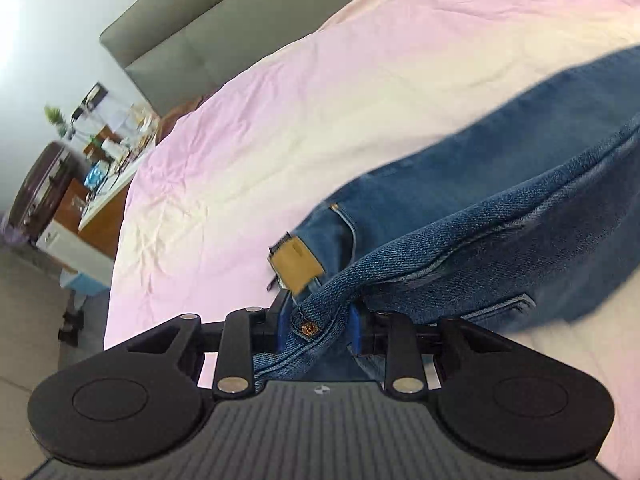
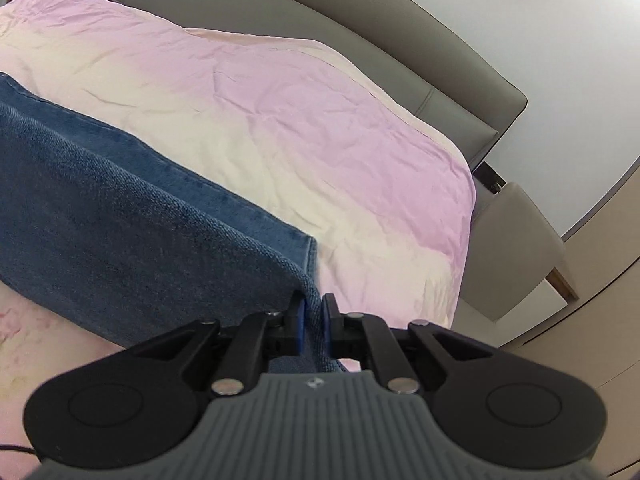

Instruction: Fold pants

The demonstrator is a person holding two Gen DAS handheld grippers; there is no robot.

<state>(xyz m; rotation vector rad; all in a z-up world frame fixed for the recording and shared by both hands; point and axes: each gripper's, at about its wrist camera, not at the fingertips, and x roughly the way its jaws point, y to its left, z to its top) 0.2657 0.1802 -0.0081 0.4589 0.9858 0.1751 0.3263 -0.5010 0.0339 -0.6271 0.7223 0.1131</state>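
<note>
Blue denim jeans lie across a pink and cream bedspread. My left gripper is shut on the waistband, with the copper button and tan leather patch right at the fingers. The waistband is raised a little off the bed. In the right wrist view my right gripper is shut on the hem end of a jeans leg, which stretches away to the left over the bedspread.
A grey padded headboard runs along the bed's far side. A cluttered desk and a dark suitcase stand beyond the bed's left end. A beige chair stands beside the bed's right corner.
</note>
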